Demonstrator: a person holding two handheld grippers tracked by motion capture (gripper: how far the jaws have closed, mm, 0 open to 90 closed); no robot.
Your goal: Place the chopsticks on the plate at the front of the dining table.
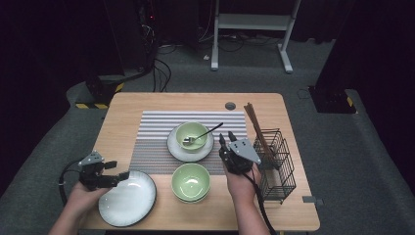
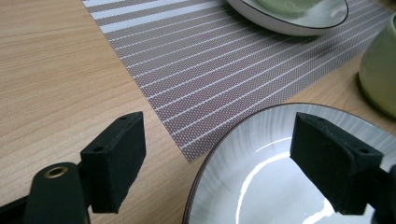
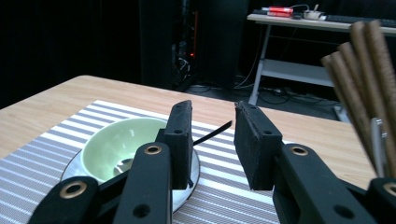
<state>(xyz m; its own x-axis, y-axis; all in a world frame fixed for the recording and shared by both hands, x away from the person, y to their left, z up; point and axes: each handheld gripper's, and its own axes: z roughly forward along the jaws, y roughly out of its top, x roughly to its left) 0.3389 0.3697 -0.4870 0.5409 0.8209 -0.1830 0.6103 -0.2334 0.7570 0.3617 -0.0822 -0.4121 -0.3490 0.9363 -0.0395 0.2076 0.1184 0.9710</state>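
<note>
No text, label, brand, number or sign can be read in any of the views. The bowls, plates, striped placemat, wire basket and both grippers carry no legible marking. The yellow-and-black hazard stripes (image 1: 88, 105) on the dark base left of the table, seen in the high view, are a warning pattern without wording. The red item (image 3: 279, 9) on the far desk in the right gripper view is too small and blurred to show any lettering.

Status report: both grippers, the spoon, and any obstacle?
Left gripper open over grey plate. Right gripper open, empty. Spoon in green bowl. Path clear.
</note>
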